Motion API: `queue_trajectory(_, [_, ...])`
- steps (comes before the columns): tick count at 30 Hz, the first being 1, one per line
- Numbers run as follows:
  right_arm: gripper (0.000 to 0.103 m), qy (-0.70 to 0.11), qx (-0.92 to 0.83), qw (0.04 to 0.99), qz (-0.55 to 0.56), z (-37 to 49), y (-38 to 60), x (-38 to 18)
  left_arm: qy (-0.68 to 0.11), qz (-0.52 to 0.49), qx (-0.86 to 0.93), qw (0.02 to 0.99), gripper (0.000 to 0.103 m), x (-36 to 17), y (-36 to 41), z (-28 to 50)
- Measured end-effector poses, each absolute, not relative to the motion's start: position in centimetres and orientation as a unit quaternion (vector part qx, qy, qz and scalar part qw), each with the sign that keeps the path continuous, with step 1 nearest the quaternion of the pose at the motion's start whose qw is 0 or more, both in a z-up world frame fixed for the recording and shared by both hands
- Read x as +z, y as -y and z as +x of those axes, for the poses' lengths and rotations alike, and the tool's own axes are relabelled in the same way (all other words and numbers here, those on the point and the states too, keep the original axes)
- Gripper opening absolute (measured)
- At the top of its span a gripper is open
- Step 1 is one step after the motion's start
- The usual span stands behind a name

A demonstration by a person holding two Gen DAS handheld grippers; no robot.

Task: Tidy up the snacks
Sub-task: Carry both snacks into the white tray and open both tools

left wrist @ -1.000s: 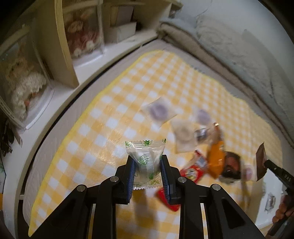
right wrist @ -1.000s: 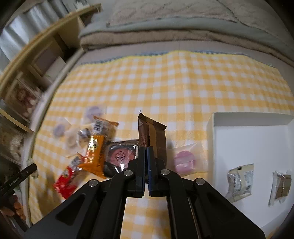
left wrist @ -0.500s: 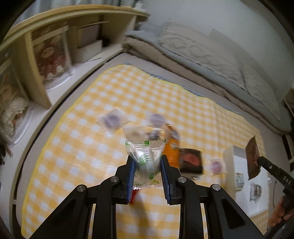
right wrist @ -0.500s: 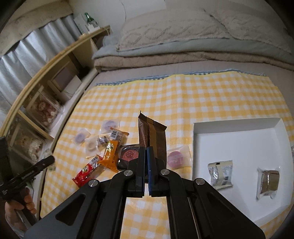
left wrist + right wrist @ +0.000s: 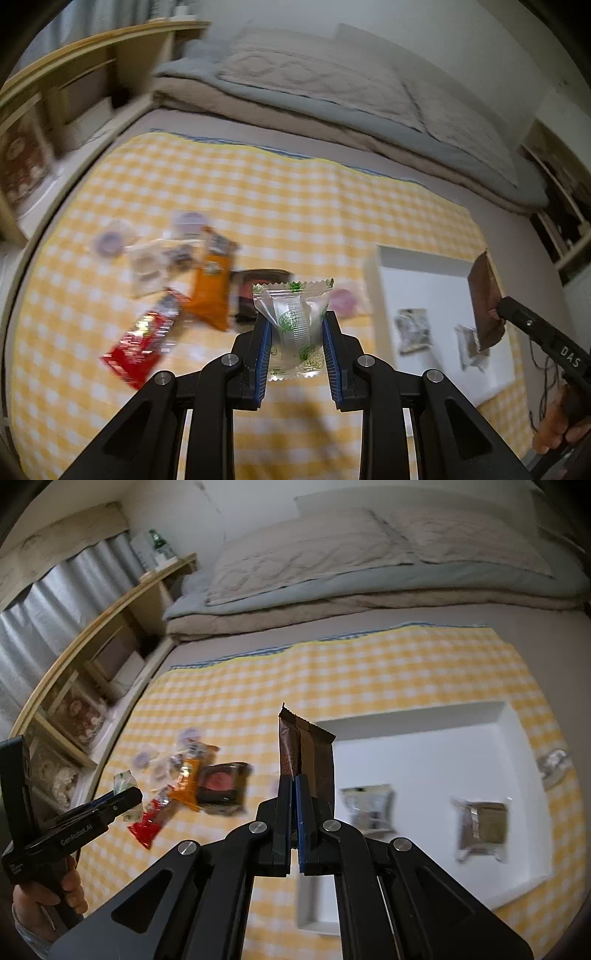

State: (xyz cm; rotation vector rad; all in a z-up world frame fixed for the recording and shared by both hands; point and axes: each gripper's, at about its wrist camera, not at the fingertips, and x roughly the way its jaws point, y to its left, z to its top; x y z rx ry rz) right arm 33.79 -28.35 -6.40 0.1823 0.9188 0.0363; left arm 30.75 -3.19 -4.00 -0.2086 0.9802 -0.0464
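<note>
One yellow-and-white checked cloth (image 5: 369,672) covers most of the bed surface, its far edge running along folded grey and beige bedding (image 5: 369,572). Wooden shelves (image 5: 92,653) stand beyond the cloth's left edge. Toward the cloth's right edge sits a white tray (image 5: 424,731), holding two wrapped snacks: a silvery packet (image 5: 365,806) near its left wall and a brownish packet (image 5: 480,827) further right. A loose heap of snacks lies near the cloth's left edge, blurred: an orange packet (image 5: 212,288), a red packet (image 5: 142,343), a dark square packet (image 5: 221,782) and several small clear-wrapped rounds (image 5: 110,242).

Both grippers are raised above the cloth. The left gripper (image 5: 297,332) has its blue pads pressed against the sides of a clear packet with green print (image 5: 293,321), held upright. The right gripper (image 5: 294,794) is closed almost flat, pinching the lower end of a brown bar wrapper (image 5: 306,753) that stands upright, seen over the tray's left wall. A hand (image 5: 40,901) grips the left tool's handle.
</note>
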Motion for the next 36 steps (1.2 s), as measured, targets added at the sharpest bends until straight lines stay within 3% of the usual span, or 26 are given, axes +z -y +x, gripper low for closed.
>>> queue_trajectory(14, [0.002, -0.464, -0.054, 0.878, 0.101, 30.6, 36.8, -7.5, -0.527, -0.059, -0.125, 0.838, 0.026, -9.2, 16.2, 33.8])
queue_trajectory(23, [0.002, -0.5, -0.067, 0.86, 0.082, 30.3, 38.3, -10.1, -0.554, -0.076, -0.147, 0.816, 0.027, -11.8, 18.6, 36.1])
queue_trajectory(24, [0.002, -0.504, -0.067, 0.858, 0.078, 30.5, 38.3, -10.4, -0.556, -0.08, -0.153, 0.813, 0.033, -12.0, 18.6, 36.2])
queue_trajectory(25, [0.002, -0.507, -0.067, 0.856, 0.076, 30.5, 38.3, -10.7, -0.558, -0.082, -0.157, 0.81, 0.052, -12.2, 18.6, 36.4])
queue_trajectory(27, [0.004, -0.511, -0.064, 0.853, 0.08, 30.7, 38.4, -11.2, -0.561, -0.084, -0.153, 0.809, 0.078, -12.8, 18.4, 36.7])
queue_trajectory(30, [0.007, -0.516, -0.067, 0.848, 0.103, 30.8, 39.1, -11.9, -0.562, -0.072, -0.15, 0.81, 0.08, -13.2, 18.5, 37.0])
queue_trajectory(32, [0.021, -0.524, -0.065, 0.842, 0.114, 30.8, 39.3, -12.3, -0.563, -0.065, -0.147, 0.81, 0.081, -13.5, 18.5, 36.8])
queue_trajectory(34, [0.044, -0.528, -0.071, 0.839, 0.112, 30.7, 39.5, -12.6, -0.568, -0.059, -0.14, 0.809, 0.085, -13.8, 18.4, 36.9])
queue_trajectory(36, [0.049, -0.53, -0.074, 0.839, 0.102, 30.6, 39.4, -12.6, -0.573, -0.057, -0.134, 0.806, 0.089, -14.0, 18.5, 36.8])
